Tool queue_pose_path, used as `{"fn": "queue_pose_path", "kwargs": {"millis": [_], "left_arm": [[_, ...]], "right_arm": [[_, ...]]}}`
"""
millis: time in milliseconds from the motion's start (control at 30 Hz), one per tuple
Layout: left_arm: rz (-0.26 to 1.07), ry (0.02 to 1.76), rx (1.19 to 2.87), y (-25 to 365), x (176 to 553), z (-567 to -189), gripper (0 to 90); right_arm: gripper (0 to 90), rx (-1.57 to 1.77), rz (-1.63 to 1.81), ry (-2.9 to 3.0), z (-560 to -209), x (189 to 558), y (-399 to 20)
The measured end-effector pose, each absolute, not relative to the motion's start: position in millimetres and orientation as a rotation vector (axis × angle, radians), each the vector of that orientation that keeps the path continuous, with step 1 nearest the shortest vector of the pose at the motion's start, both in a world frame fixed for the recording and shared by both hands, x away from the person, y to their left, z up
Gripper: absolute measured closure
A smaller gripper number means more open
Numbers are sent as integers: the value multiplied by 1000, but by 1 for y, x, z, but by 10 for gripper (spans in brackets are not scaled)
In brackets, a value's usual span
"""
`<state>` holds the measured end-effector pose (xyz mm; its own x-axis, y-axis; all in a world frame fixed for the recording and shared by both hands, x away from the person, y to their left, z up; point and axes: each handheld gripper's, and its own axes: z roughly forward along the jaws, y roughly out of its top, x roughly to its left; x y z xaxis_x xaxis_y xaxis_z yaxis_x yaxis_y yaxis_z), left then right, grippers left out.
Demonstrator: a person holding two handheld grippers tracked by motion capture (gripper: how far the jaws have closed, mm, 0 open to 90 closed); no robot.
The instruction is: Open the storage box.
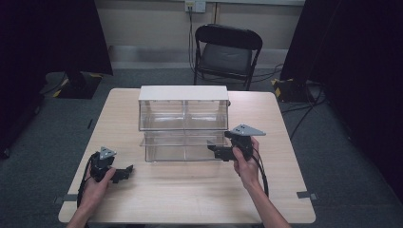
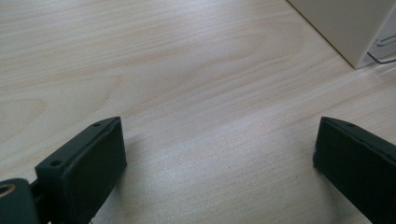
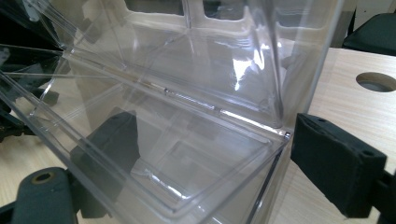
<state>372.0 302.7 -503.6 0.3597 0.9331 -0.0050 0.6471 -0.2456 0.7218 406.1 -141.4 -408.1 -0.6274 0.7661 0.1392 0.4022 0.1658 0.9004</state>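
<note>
A clear two-tier plastic bin with a white top stands at the middle of the wooden table. My right gripper is at the right end of its lower tier, pointing left. In the right gripper view this gripper is open. Its jaws straddle the clear bin at a corner wall: one jaw shows through the plastic, the other is outside. My left gripper rests low at the table's front left, open and holding nothing. The left gripper faces bare wood, with the bin's white corner far off.
A black folding chair stands behind the table. Dark curtains hang at both sides and cables lie on the floor at the right. A round hole is cut in the tabletop beside the bin.
</note>
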Motion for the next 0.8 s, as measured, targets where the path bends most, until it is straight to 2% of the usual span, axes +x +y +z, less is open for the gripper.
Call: {"fn": "queue_pose_path", "kwargs": {"millis": [800], "left_arm": [[578, 1367, 1988, 303, 372, -504, 19]], "right_arm": [[137, 1114, 1478, 2072, -397, 409, -142]]}}
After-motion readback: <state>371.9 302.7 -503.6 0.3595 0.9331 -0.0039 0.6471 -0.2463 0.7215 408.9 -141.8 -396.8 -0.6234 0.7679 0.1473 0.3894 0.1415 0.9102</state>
